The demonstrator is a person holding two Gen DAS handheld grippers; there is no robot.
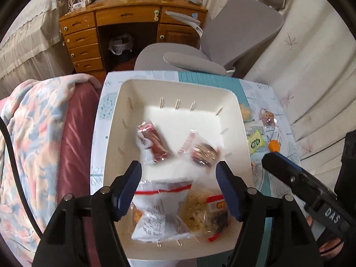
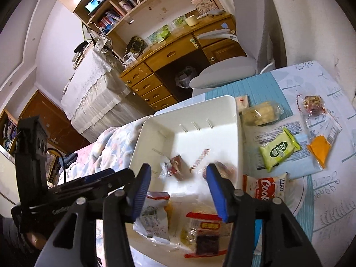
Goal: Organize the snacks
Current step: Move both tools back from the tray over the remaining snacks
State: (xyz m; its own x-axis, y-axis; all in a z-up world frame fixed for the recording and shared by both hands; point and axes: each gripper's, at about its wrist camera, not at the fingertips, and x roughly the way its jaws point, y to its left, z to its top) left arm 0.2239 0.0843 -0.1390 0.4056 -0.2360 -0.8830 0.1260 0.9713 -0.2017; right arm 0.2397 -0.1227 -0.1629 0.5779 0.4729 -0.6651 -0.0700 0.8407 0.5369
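Note:
A white plastic bin (image 1: 178, 84) stands on the table. Inside it lie a red packet (image 1: 155, 142), a round brown snack in a clear wrapper (image 1: 203, 153), a white packet with a red strip (image 1: 155, 209) and a bag of yellow crisps (image 1: 204, 211). The red packet and the brown snack look blurred. My left gripper (image 1: 179, 166) hangs open over the bin with nothing between its fingers. My right gripper (image 2: 178, 171) is also open and empty, above the bin (image 2: 193, 109) beside the left one (image 2: 98, 178).
On the patterned tablecloth right of the bin lie a green packet (image 2: 279, 152), an orange packet (image 2: 319, 150), a nut packet (image 2: 312, 104), a beige cake (image 2: 260, 112) and a cookie packet (image 2: 267, 189). A grey chair (image 1: 233, 33) stands behind the table, a blanket (image 1: 33, 133) to its left.

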